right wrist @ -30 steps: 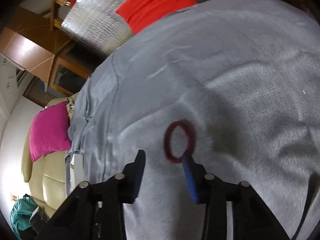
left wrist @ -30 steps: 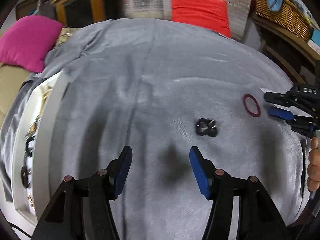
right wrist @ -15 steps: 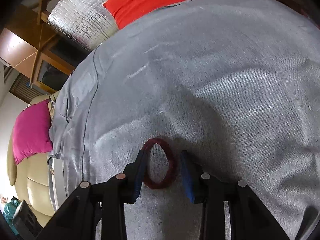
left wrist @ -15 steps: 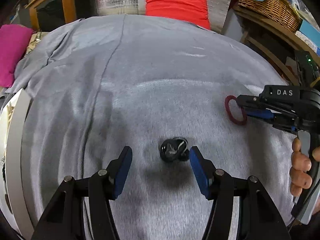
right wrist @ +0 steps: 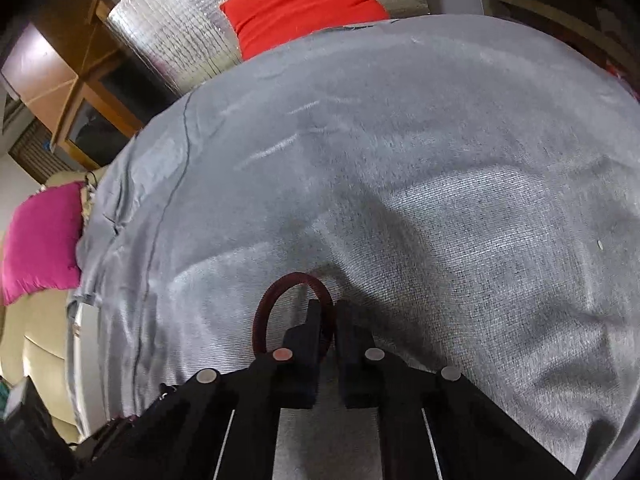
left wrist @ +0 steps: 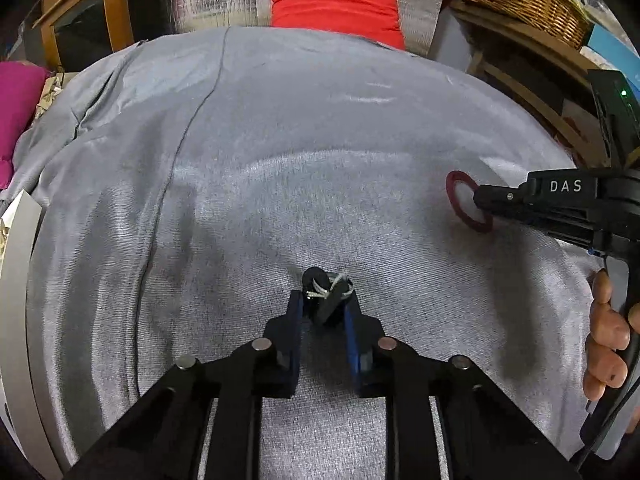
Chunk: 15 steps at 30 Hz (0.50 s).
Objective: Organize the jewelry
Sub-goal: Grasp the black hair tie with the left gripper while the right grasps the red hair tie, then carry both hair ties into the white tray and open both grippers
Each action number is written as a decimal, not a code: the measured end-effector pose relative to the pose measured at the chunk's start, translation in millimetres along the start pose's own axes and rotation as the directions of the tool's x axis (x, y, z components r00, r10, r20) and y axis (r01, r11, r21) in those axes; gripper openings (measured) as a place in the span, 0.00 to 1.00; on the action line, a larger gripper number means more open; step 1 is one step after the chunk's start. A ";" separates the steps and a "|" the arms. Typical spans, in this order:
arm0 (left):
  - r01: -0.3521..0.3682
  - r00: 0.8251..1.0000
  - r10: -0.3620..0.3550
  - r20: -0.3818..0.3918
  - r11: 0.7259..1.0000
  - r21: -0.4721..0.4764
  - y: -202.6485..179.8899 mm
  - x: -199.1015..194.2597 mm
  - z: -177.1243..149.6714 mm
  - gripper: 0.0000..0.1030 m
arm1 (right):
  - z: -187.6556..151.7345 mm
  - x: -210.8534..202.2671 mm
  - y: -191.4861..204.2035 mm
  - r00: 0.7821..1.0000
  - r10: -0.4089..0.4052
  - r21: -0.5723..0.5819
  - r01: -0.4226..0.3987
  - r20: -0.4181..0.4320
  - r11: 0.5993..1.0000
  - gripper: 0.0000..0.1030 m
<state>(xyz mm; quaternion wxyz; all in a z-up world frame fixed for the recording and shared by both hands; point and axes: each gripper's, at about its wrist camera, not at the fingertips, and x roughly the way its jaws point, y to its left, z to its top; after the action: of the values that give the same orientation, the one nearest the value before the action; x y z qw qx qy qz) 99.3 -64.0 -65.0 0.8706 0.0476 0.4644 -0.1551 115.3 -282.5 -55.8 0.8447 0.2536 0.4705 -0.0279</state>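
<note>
Left gripper: jaws closing on dark bead-and-cord jewelry piece, pads pressing both sides; piece on grey cloth, long axis running away from camera. Right gripper: jaws pinched on near rim of maroon ring, ring flat on cloth, oval stretching away from fingertips.

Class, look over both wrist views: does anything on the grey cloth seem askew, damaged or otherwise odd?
Nothing stands out. The left tongs are closing on a small black jewelry piece, the right tongs pinch the dark red ring, and the grey cloth is merely wrinkled.
</note>
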 end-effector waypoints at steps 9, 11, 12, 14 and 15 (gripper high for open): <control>-0.037 0.994 0.040 0.098 0.999 -0.031 15.2 -43.2 -8.7 0.17 | -7.1 -36.1 19.9 0.989 0.119 -0.028 -0.117 0.085 0.993 0.07; -0.061 0.991 0.065 0.114 0.997 -0.038 20.5 -52.6 -12.0 0.17 | -11.3 -43.3 29.5 0.985 0.141 -0.052 -0.136 0.101 0.989 0.07; -0.066 0.990 0.071 0.118 0.997 -0.046 24.0 -56.4 -14.7 0.17 | -13.6 -45.7 34.3 0.983 0.147 -0.065 -0.141 0.107 0.988 0.07; -0.078 0.988 0.086 0.127 0.995 -0.063 30.8 -64.6 -18.0 0.17 | -18.8 -47.5 45.0 0.981 0.161 -0.092 -0.151 0.110 0.984 0.07; -0.089 0.986 0.098 0.133 0.994 -0.070 33.9 -68.0 -19.3 0.17 | -21.4 -47.4 49.3 0.980 0.163 -0.101 -0.152 0.111 0.983 0.07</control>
<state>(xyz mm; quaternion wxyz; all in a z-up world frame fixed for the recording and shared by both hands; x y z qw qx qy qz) 59.3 -12.2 -22.0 0.9076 0.0309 0.4060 -0.1022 86.3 -239.0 -6.8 0.8816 0.2486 0.3986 0.0457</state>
